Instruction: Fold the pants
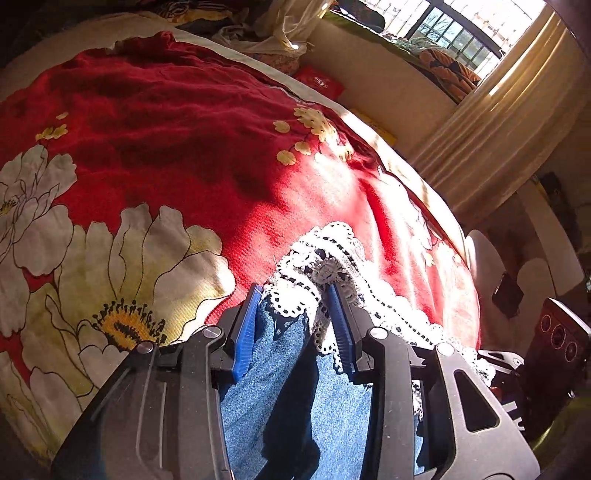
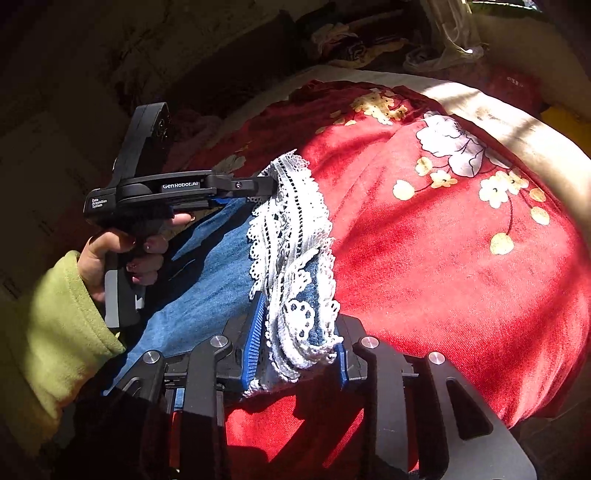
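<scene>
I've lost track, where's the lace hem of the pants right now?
In both wrist views the lace hem lies bunched on the red floral blanket, pinched by the left gripper and the right gripper.

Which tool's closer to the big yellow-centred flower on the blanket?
Left. Left tool clamps the lace hem right beside that flower; right tool clamps the hem beyond the left tool, farther off.

Sunlit barred window (image 1: 447, 31), cream curtain (image 1: 491, 122); far wall (image 2: 74, 74) perhaps dark.
</scene>
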### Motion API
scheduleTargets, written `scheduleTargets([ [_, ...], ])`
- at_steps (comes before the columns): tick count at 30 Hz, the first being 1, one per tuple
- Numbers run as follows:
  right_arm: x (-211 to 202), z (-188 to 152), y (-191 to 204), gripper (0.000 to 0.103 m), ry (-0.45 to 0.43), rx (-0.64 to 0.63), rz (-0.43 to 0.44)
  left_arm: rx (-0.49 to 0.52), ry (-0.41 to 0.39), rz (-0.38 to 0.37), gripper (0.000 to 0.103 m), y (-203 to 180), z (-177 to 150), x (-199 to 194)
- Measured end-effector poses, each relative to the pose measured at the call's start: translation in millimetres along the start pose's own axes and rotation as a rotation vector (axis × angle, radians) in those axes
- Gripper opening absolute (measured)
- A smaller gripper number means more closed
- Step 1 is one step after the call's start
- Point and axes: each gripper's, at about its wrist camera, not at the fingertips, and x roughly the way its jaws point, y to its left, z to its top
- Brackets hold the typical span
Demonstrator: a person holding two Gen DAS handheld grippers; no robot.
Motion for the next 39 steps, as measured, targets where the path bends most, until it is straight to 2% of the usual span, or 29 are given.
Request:
scheduleTargets([
  [2, -1.2, 1.1, 4.8, 0.019, -0.001, -0.018, 0.015, 0.009, 0.0, 0.018, 0.023, -3.0, -1.7, -0.5],
  [4, -3.2, 2.4, 11.2, 0.017, -0.005, -0.031, 0.022, 0.005, -0.004, 0.035, 0.017, -2.7, -1.6, -1.2],
  [6, -5.7, 3.3, 20.3, 0.017, -0.008, -0.052, 0.029, -0.013, -0.024, 0.02, 0.012, -0.8, -2.4, -6.1],
  [13, -18.0, 8.3, 58.3, 0.017, -0.03, -0.126, 0.072, -0.053, -0.153, -0.063, 0.009, 4.5, -19.1, -59.9],
  [21, -21.7, 8.5, 130.7, 0.017, -0.043, -0.276, 0.147, -0.111, -0.299, -0.068, 0.009, 29.0, -52.3, -136.5],
  [27, 4.7, -10.8, 188.2, 0.017, 0.024, -0.397, 0.198, -0.175, -0.344, -0.028, 0.009, 59.5, -89.8, -170.9],
  [29, 18.9, -21.9, 205.9, 0.017, 0.058, -0.445, 0.198, -0.192, -0.364, 0.018, 0.009, 68.6, -104.2, -178.9],
  [33, 48.9, -52.1, 234.6, 0.017, 0.143, -0.551, 0.174, -0.321, -0.387, 0.051, 0.009, 97.1, -134.7, -192.0],
  [35, 61.3, -67.5, 246.6, 0.017, 0.181, -0.602, 0.158, -0.395, -0.417, 0.049, 0.012, 112.0, -151.2, -204.5],
  [37, 70.2, -80.6, 256.2, 0.017, 0.201, -0.649, 0.144, -0.47, -0.451, 0.036, 0.021, 123.4, -167.7, -217.0],
  [39, 76.3, -91.3, 262.8, 0.017, 0.219, -0.684, 0.124, -0.527, -0.483, -0.014, 0.033, 132.0, -182.6, -227.6],
])
